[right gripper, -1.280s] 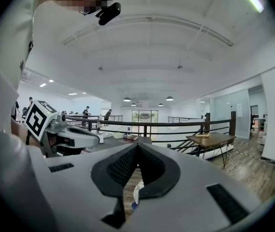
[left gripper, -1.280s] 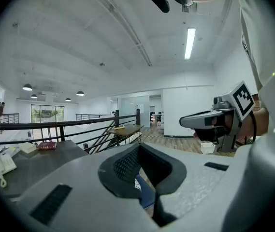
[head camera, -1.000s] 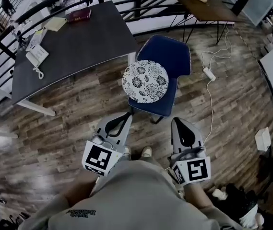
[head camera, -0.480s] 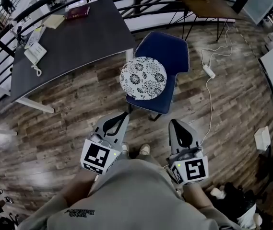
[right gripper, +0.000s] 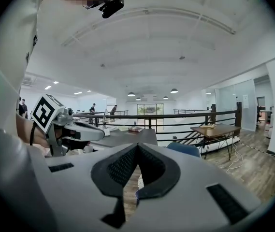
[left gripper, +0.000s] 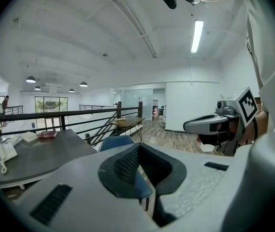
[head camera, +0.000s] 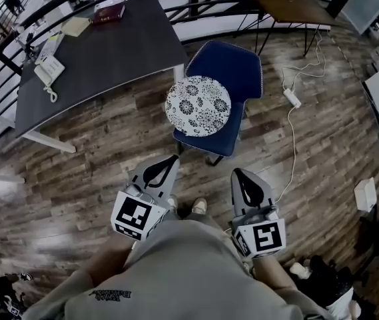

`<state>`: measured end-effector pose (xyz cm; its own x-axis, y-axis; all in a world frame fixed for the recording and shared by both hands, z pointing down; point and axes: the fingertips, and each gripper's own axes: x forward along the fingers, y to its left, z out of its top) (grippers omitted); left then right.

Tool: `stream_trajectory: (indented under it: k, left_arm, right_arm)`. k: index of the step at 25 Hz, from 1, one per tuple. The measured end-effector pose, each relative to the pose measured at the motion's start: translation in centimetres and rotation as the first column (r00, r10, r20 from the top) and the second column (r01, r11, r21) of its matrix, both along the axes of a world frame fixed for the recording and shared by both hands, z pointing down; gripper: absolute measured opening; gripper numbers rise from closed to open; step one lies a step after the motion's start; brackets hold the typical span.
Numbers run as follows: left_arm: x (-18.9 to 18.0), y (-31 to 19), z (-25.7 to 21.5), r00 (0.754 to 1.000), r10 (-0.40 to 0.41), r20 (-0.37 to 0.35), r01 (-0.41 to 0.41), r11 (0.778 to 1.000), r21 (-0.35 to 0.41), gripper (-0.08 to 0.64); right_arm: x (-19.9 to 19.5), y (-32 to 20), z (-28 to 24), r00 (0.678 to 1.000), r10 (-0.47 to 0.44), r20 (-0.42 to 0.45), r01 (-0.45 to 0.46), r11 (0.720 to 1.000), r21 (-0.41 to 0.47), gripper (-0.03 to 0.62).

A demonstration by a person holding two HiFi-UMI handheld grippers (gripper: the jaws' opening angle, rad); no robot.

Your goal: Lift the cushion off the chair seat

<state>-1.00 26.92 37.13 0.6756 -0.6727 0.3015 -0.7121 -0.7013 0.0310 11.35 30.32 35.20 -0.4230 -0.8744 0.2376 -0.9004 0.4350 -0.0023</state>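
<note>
cushion (head camera: 198,105) is seated flat on chair seat (head camera: 224,139) | left hand-held gripper (head camera: 173,158) and right hand-held gripper (head camera: 237,172) are held closed and empty, lowered slightly since a second ago, well apart from cushion | approach is judged unfinished

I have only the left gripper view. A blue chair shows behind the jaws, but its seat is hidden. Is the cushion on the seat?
Observer: Yes. The head view shows the round floral cushion lying on the seat of the blue chair.
Operator: Does any hand-held gripper touch it?
Observer: No. The left hand-held gripper and the right hand-held gripper are both apart from it.
Operator: Is the right one open?
Observer: No. The right gripper view shows its jaws together, nothing between them.
</note>
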Motion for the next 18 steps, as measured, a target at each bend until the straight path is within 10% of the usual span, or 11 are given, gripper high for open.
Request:
stream_trajectory:
  k: [18]
  left_arm:
    - [5.9, 1.4, -0.2, 0.999, -0.016, 0.028, 0.016, 1.000, 0.005, 0.005]
  right_arm:
    - [4.0, 0.4, 0.6, 0.998, -0.061, 0.014, 0.061, 0.998, 0.012, 0.003]
